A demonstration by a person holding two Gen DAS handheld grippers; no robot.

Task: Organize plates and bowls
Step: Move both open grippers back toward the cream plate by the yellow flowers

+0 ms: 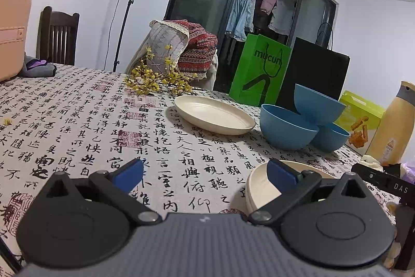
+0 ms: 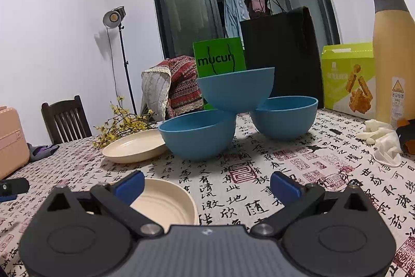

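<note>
Evidently both claws, left gripper (image 1: pixel 205 173) and right gripper (image 2: pixel 207 186), stand spread, empty. Top bowl (image 2: pixel 236 90) looks light, stiff, precariously perched; grip its rim.

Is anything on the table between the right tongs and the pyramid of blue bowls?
Nothing visible blocks it. The right tongs stand open over bare tablecloth, and the nearest blue bowl lies straight ahead. The cream bowl sits off to the left, under the left finger.
</note>
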